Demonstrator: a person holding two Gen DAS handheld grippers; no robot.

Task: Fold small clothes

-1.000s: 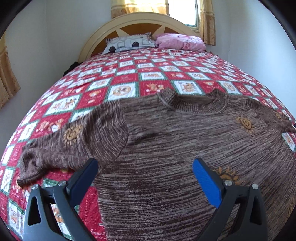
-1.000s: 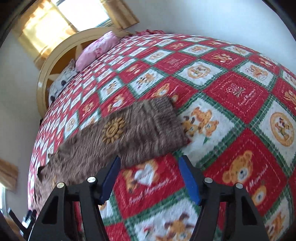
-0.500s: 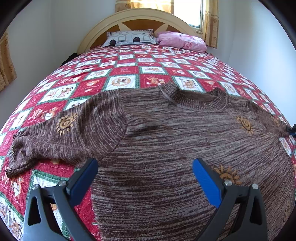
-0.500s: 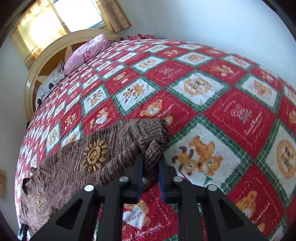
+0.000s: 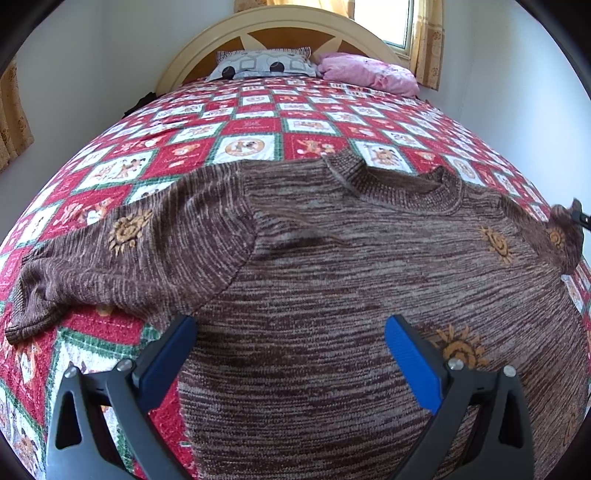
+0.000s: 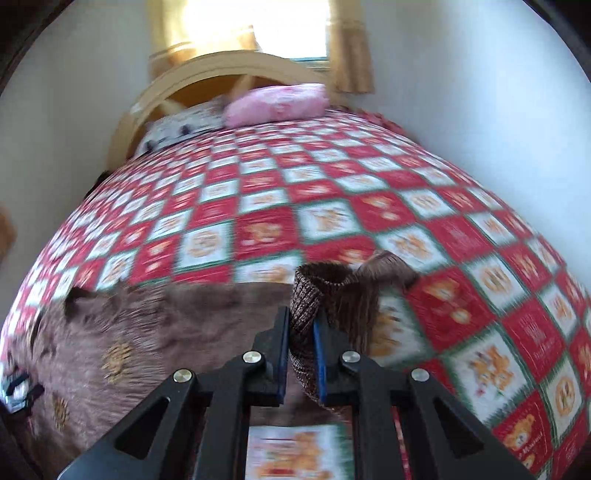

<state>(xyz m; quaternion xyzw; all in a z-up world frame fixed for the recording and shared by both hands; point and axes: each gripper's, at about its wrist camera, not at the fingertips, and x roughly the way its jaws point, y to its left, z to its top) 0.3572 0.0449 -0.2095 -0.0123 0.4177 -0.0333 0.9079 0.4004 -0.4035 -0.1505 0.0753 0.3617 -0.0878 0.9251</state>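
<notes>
A brown knitted sweater (image 5: 332,277) with orange sun motifs lies flat on the quilt, neck toward the headboard. My left gripper (image 5: 290,325) hovers open over its lower body, with nothing between the blue pads. The left sleeve (image 5: 92,266) is spread out to the side. My right gripper (image 6: 301,317) is shut on the right sleeve's ribbed cuff (image 6: 325,288), which is raised off the quilt. In the left wrist view that lifted sleeve end (image 5: 565,232) shows at the far right edge. The sweater body (image 6: 129,332) lies blurred to the left of the right gripper.
A red, white and green teddy-bear quilt (image 5: 258,122) covers the bed. A patterned pillow (image 5: 262,64) and a pink pillow (image 5: 365,72) rest against the arched headboard (image 5: 266,33). White walls flank the bed, and a curtained window (image 6: 258,22) is behind it.
My right gripper closed on the right sleeve cuff, then lifted it and rolled while swinging toward the sweater body. The left gripper stayed open and almost still.
</notes>
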